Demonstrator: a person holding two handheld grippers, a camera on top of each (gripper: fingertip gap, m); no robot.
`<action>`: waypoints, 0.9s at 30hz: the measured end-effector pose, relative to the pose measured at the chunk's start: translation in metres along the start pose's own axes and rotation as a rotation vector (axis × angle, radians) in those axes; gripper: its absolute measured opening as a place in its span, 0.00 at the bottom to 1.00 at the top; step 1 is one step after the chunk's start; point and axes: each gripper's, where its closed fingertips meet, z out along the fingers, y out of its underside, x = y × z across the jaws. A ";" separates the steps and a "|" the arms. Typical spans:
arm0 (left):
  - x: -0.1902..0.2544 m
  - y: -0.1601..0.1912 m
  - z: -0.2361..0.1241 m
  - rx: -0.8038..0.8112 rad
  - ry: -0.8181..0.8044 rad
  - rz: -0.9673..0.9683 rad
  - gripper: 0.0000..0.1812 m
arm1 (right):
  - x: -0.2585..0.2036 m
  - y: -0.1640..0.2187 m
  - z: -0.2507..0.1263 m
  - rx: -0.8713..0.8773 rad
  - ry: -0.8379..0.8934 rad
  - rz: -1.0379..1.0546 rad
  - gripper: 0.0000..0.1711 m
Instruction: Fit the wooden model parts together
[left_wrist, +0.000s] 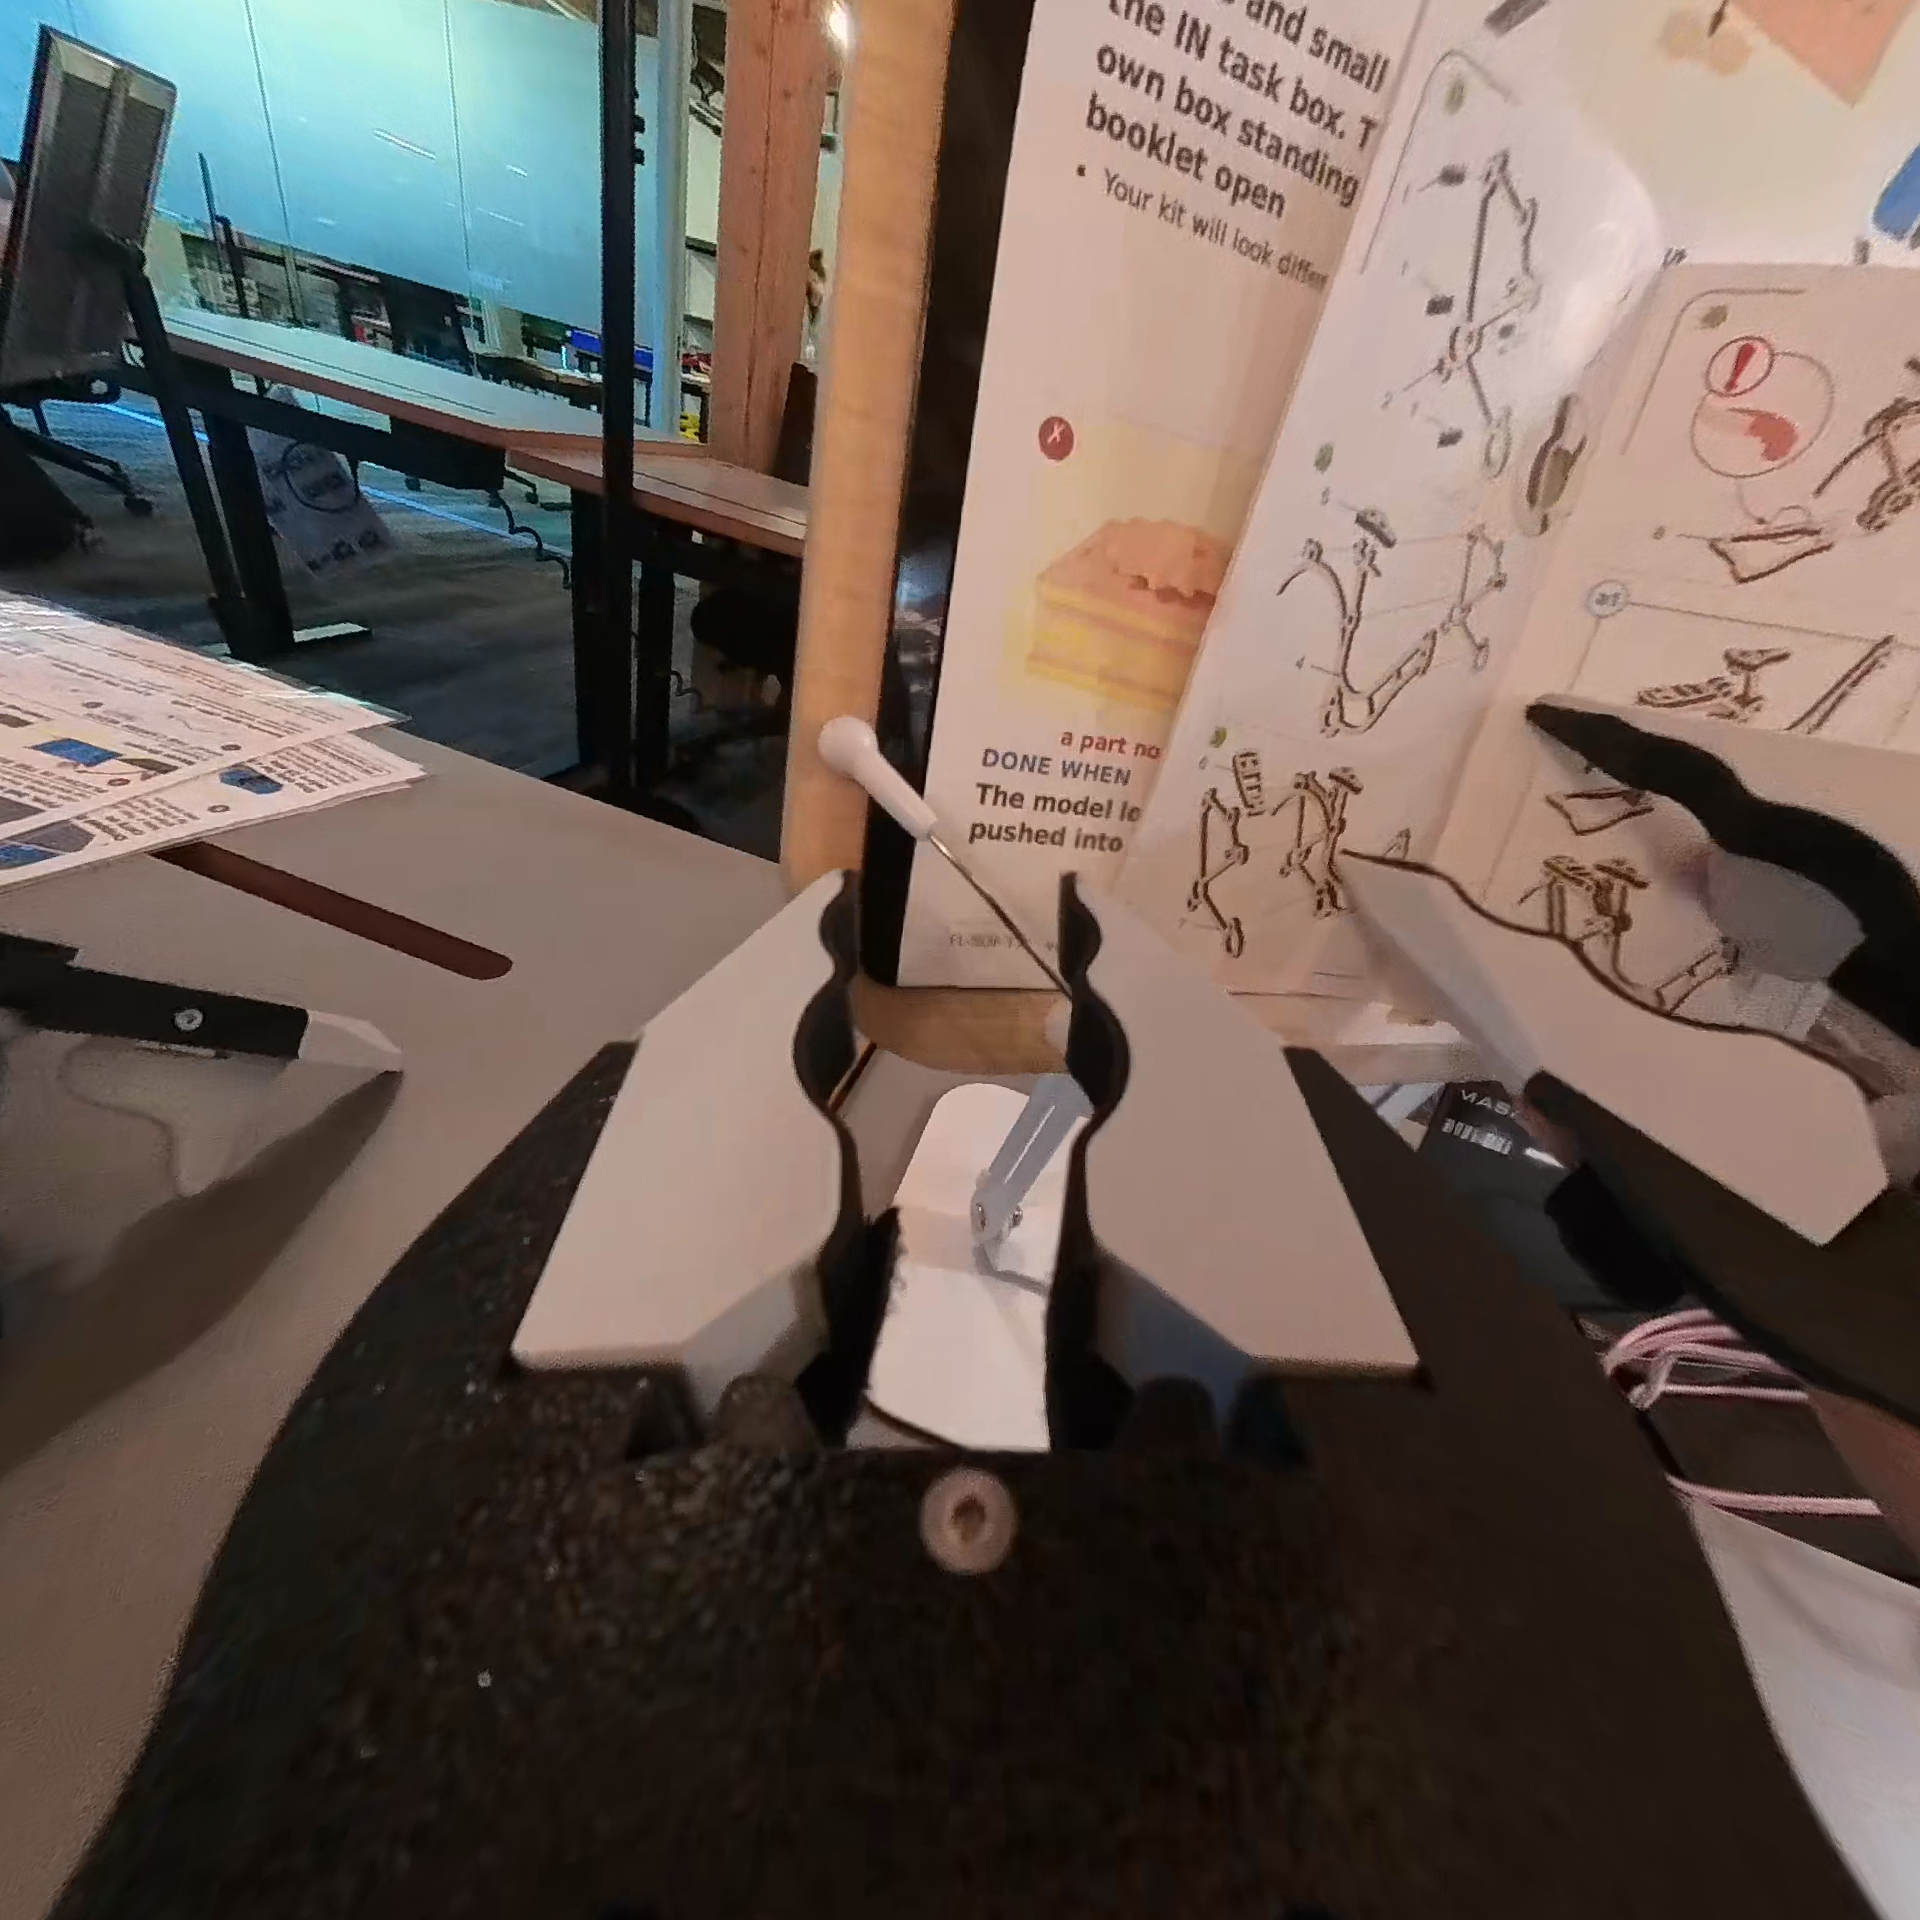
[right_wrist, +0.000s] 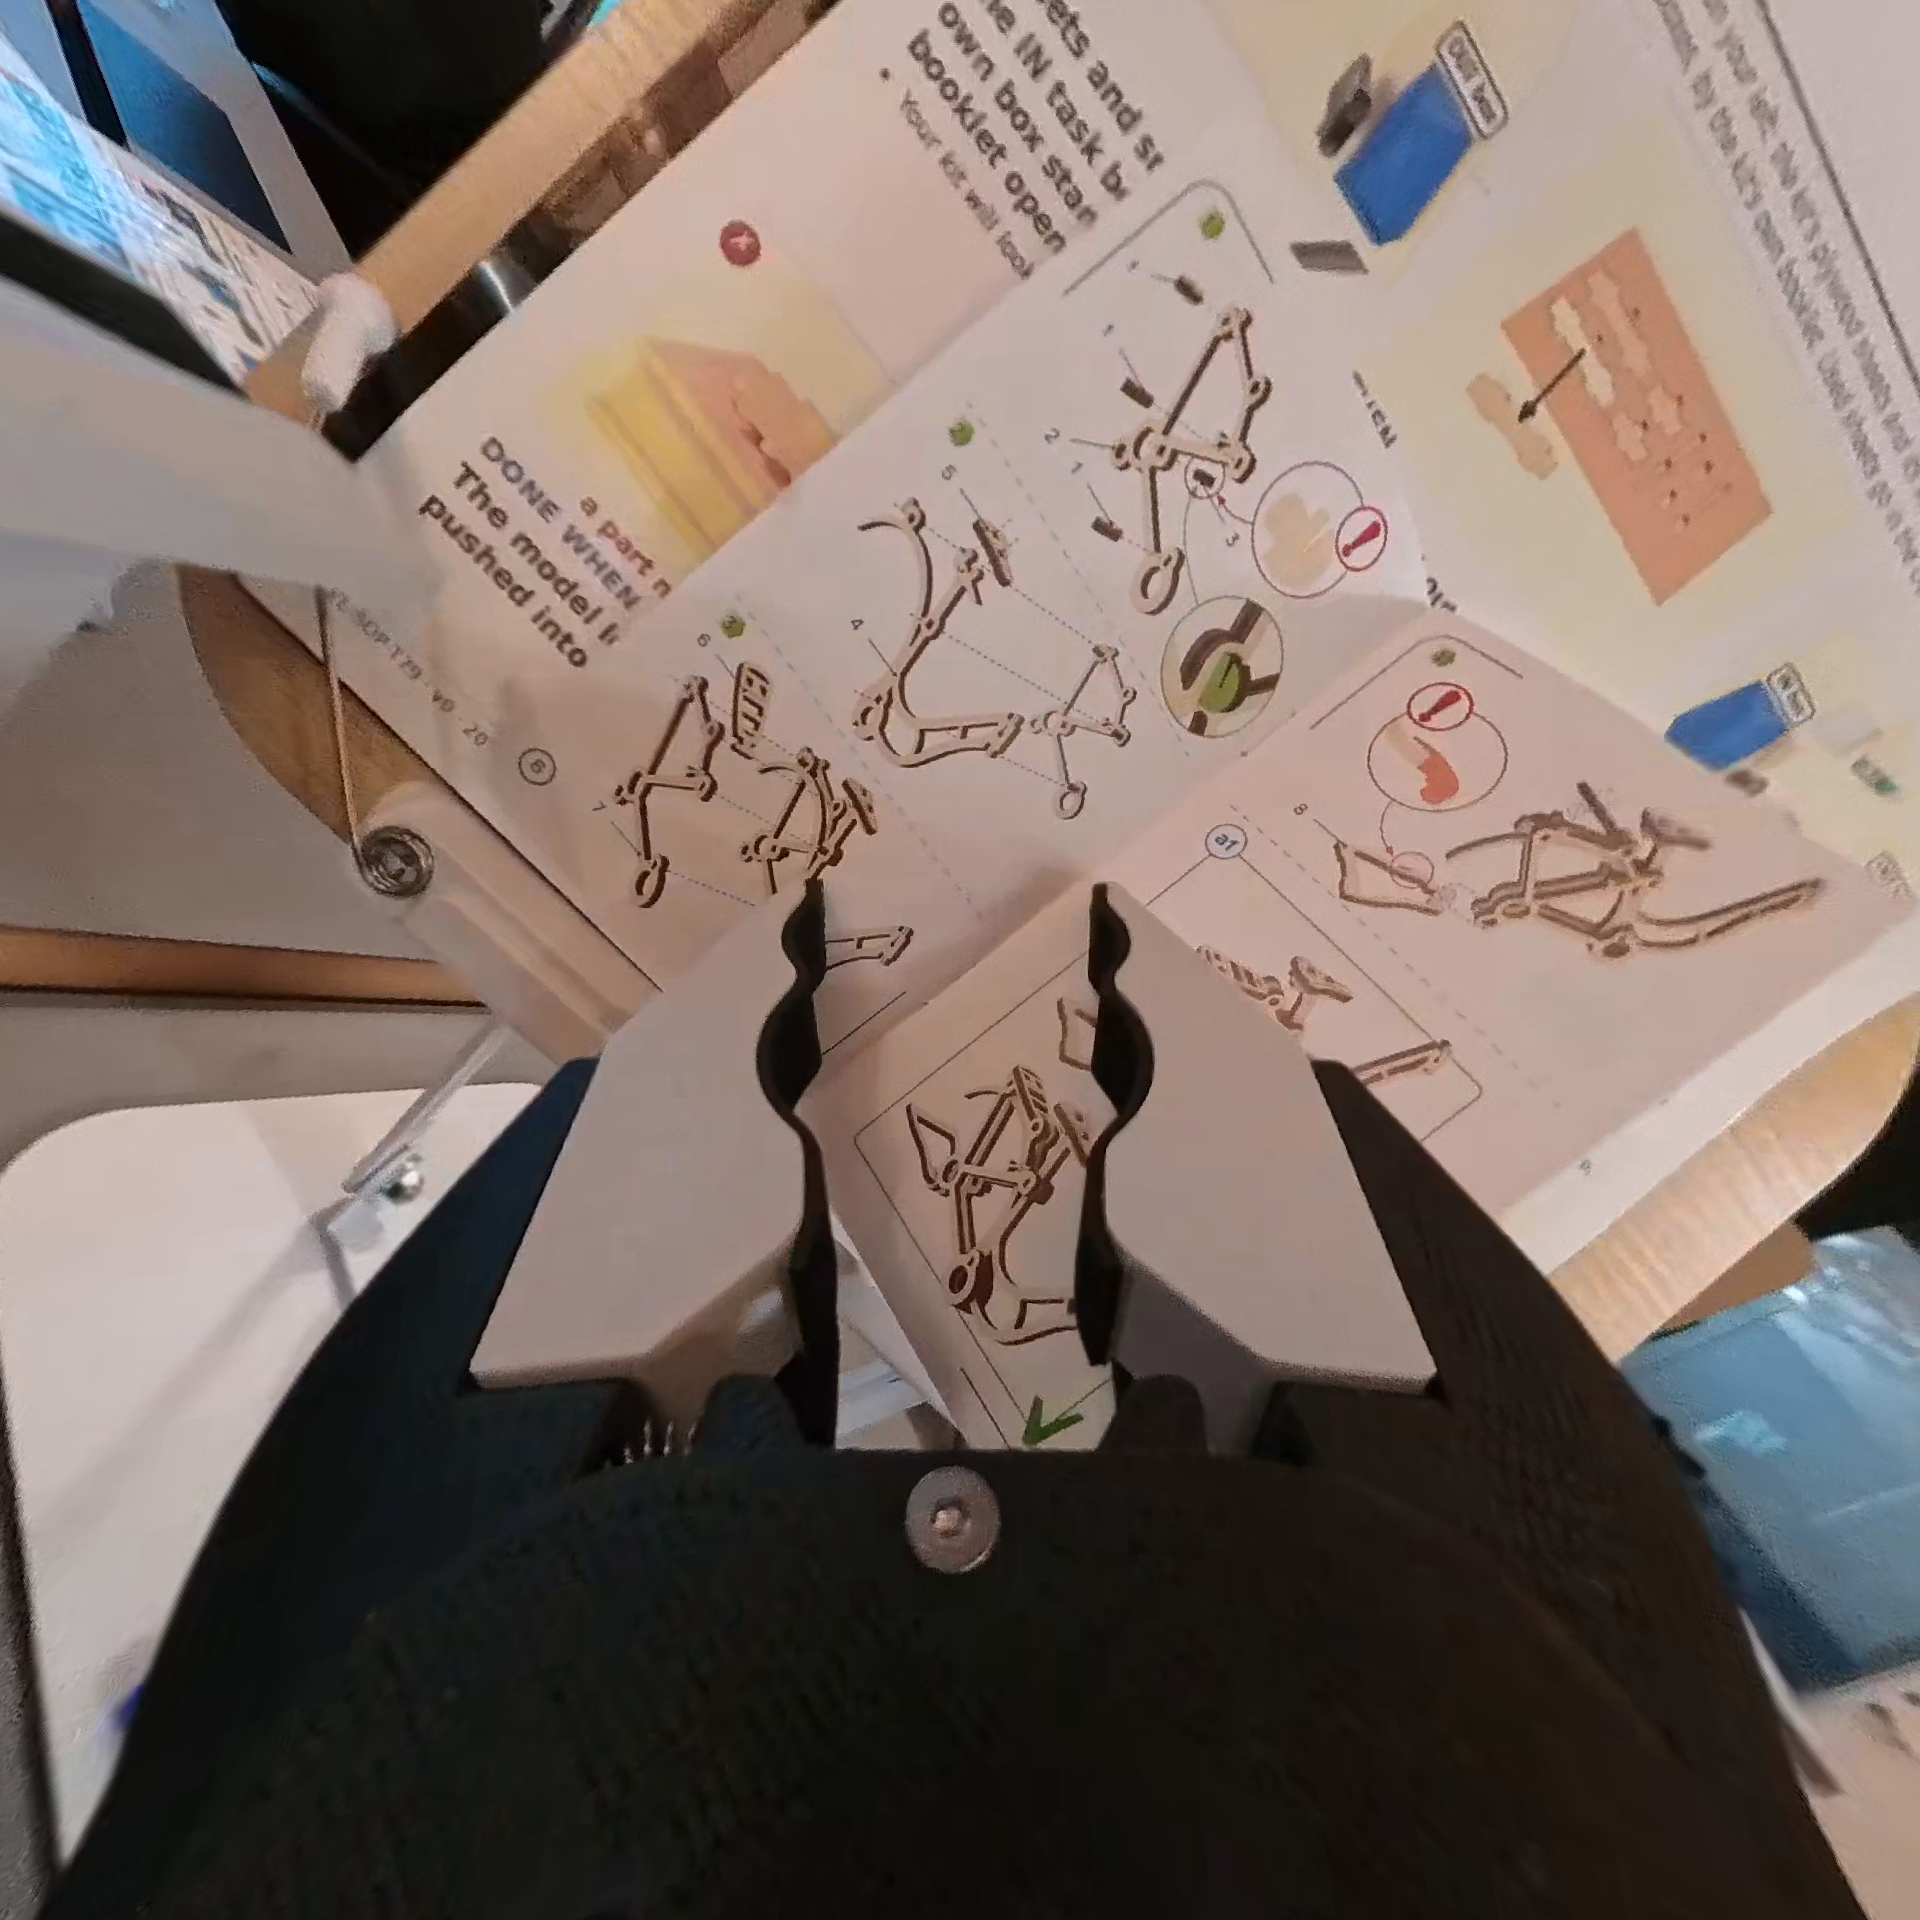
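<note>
Between the right gripper's (right_wrist: 951, 904) parted fingers (right_wrist: 665, 1174) lies the lower edge of the open instruction booklet (right_wrist: 1049, 665). The page sits in the gap, but I cannot tell whether either pad touches it, and nothing is pinched. The left gripper (left_wrist: 956, 894) is likewise apart and holds nothing. It points at the foot of a wooden stand (left_wrist: 862, 416) carrying a printed instruction sheet (left_wrist: 1091, 582).

No wooden model parts show in either view, so the step looks like consulting or turning the booklet. To do it well, close lightly on a single leaf near its edge and swing it over slowly, so the propped booklet does not slide off the stand.

Only the left wrist view shows the grey tabletop (left_wrist: 623, 883), loose sheets (left_wrist: 156, 748), a white-tipped wire clip (left_wrist: 883, 790) and the other gripper from the side. The right wrist view alone shows both booklet pages fully and a blue bin (right_wrist: 1787, 1455).
</note>
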 end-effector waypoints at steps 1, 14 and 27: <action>0.000 -0.001 0.001 0.000 0.004 -0.004 0.18 | 0.000 0.000 0.000 0.005 0.003 -0.026 0.29; -0.002 -0.005 0.007 0.010 -0.004 -0.007 0.18 | -0.005 -0.002 0.002 0.054 0.013 -0.161 0.27; -0.013 -0.007 0.007 0.007 -0.009 -0.056 0.05 | 0.004 0.001 0.001 0.084 0.059 -0.123 0.37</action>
